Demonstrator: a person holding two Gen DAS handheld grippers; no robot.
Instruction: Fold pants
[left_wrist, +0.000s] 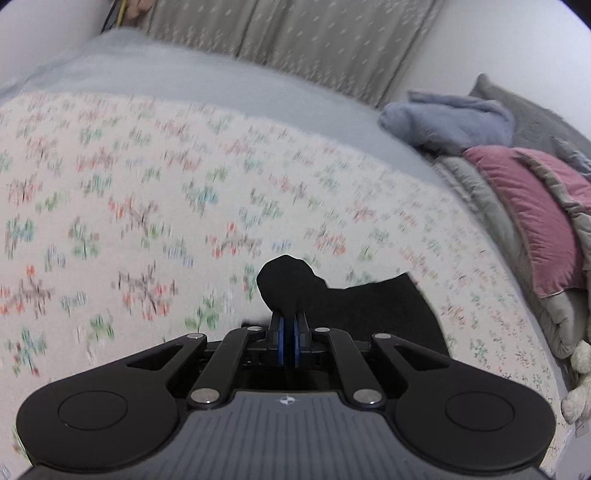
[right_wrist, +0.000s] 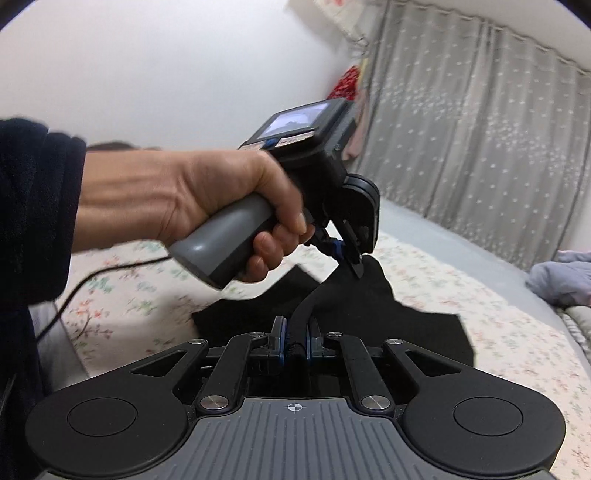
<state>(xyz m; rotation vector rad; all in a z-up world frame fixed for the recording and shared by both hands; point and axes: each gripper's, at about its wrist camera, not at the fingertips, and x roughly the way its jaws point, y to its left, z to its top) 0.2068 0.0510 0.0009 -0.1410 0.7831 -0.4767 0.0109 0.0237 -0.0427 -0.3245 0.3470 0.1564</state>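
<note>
The left gripper (left_wrist: 289, 325) pinches a bunched edge of the black pants (left_wrist: 399, 310); the right gripper (right_wrist: 295, 339) clamps another edge. The pants hang low over the flowered bedspread (left_wrist: 147, 184), open leftward, pillows (left_wrist: 532, 221) crowding its right edge.

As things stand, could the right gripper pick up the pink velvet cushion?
Probably not: the right gripper is shut on the black pants, so it isn't free, and the pink cushion lies off at the bed's far side.

Motion blur smears the floral bedspread (left_wrist: 155, 206) beyond the black pants (left_wrist: 399, 314); the gripper body hides the pants' near part.
</note>
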